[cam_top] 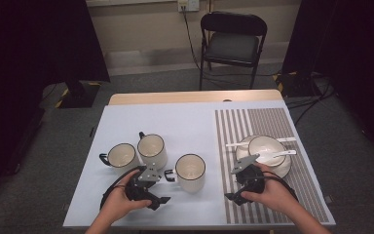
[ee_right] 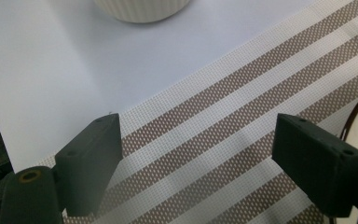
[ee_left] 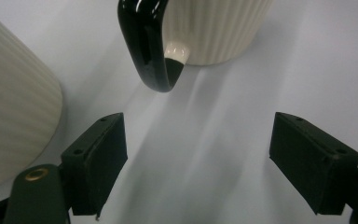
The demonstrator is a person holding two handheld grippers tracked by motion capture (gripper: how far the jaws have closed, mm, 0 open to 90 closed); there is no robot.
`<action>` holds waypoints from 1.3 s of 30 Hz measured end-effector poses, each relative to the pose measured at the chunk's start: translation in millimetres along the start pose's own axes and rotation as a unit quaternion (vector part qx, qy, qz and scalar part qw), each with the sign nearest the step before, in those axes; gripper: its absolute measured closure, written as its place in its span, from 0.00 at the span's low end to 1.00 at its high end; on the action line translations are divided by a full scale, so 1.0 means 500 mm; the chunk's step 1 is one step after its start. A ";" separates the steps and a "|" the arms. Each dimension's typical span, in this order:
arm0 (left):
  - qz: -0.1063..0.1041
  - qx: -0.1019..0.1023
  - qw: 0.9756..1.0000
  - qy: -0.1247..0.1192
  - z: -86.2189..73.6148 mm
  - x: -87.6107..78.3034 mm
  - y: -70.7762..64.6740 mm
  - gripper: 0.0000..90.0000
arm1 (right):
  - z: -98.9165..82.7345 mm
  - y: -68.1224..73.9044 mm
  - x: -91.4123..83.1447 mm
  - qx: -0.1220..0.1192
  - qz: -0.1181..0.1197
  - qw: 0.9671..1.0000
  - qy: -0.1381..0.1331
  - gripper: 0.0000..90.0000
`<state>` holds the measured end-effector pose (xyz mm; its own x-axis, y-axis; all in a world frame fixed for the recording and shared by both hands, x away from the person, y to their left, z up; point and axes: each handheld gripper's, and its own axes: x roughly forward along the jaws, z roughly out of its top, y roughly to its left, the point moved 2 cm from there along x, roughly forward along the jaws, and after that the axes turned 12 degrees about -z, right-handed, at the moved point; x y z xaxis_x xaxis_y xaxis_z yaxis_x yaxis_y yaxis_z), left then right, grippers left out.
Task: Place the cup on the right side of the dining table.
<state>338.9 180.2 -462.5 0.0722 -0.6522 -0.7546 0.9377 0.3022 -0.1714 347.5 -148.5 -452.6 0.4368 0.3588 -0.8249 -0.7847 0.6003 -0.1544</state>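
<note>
Left gripper view: mug handle [ee_left: 151, 51] lies just beyond the left gripper [ee_left: 200, 163], jaws apart, untouched.

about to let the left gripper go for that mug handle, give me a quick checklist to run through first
1. Left gripper fingers open wide enough: ok, nothing between them.
2. Handle lined up with the gap: not ok, in the left gripper view it sits ahead and toward the left finger, not centred.
3. Neighbouring mug clear of the left finger: cannot tell, it is close beside it.
4. Target mug upright on the table: ok.
5. Right gripper out of the way: ok, open over the striped mat, holding nothing.
6. Bowl and spoons on the mat undisturbed: ok.
</note>
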 end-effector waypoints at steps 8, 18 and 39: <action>0.008 -0.004 1.000 0.012 0.008 0.000 0.010 0.21 | 0.024 -0.003 0.001 -0.006 0.001 1.000 0.010 0.17; 0.004 -0.004 1.000 0.012 0.012 0.002 0.019 0.21 | 0.050 -0.007 0.002 -0.006 0.006 1.000 0.012 0.17; -0.004 0.000 1.000 0.008 0.038 -0.001 0.041 0.21 | 0.125 -0.015 -0.006 -0.018 0.009 0.999 0.025 0.16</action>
<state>364.4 173.4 -453.5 0.0584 -0.6437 -0.7631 0.9386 0.2957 -0.1776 379.6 -109.5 -414.9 0.4002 0.3333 -0.8536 -0.8087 0.5667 -0.1578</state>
